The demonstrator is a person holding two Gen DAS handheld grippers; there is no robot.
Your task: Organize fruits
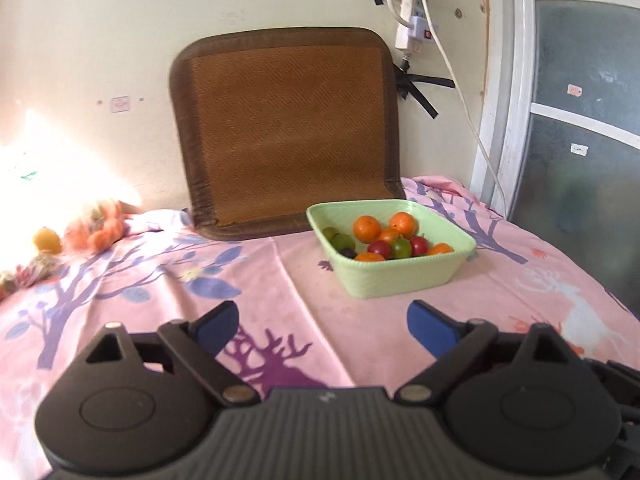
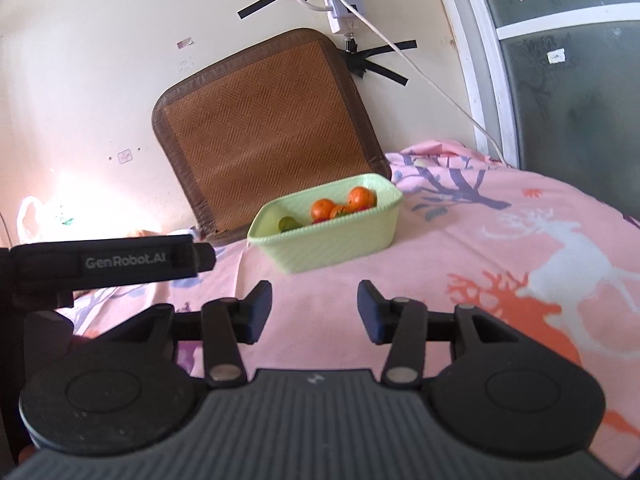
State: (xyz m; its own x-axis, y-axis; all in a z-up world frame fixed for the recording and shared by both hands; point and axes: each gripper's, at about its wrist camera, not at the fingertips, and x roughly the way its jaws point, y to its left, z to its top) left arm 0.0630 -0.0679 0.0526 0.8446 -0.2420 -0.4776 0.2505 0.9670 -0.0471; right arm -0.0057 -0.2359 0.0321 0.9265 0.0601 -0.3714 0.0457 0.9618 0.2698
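A light green square bowl (image 1: pixel 400 280) sits on the pink sheet and holds oranges (image 1: pixel 367 227), red fruits (image 1: pixel 379 248) and green fruits (image 1: pixel 401 247). It also shows in the right wrist view (image 2: pixel 332 240), with oranges (image 2: pixel 323 209) over its rim. My left gripper (image 1: pixel 322 330) is open and empty, well short of the bowl. My right gripper (image 2: pixel 314 310) is open and empty, in front of the bowl. More orange and yellow fruits (image 1: pixel 100 228) lie in glare at the far left. The left gripper's black body (image 2: pixel 108 266) shows at the left of the right wrist view.
A brown woven mat (image 1: pixel 288 132) leans on the wall behind the bowl. A power strip with cables (image 1: pixel 412 20) hangs on the wall. A frosted glass door (image 1: pixel 580 120) stands at the right. A white plastic bag (image 2: pixel 30 220) lies at far left.
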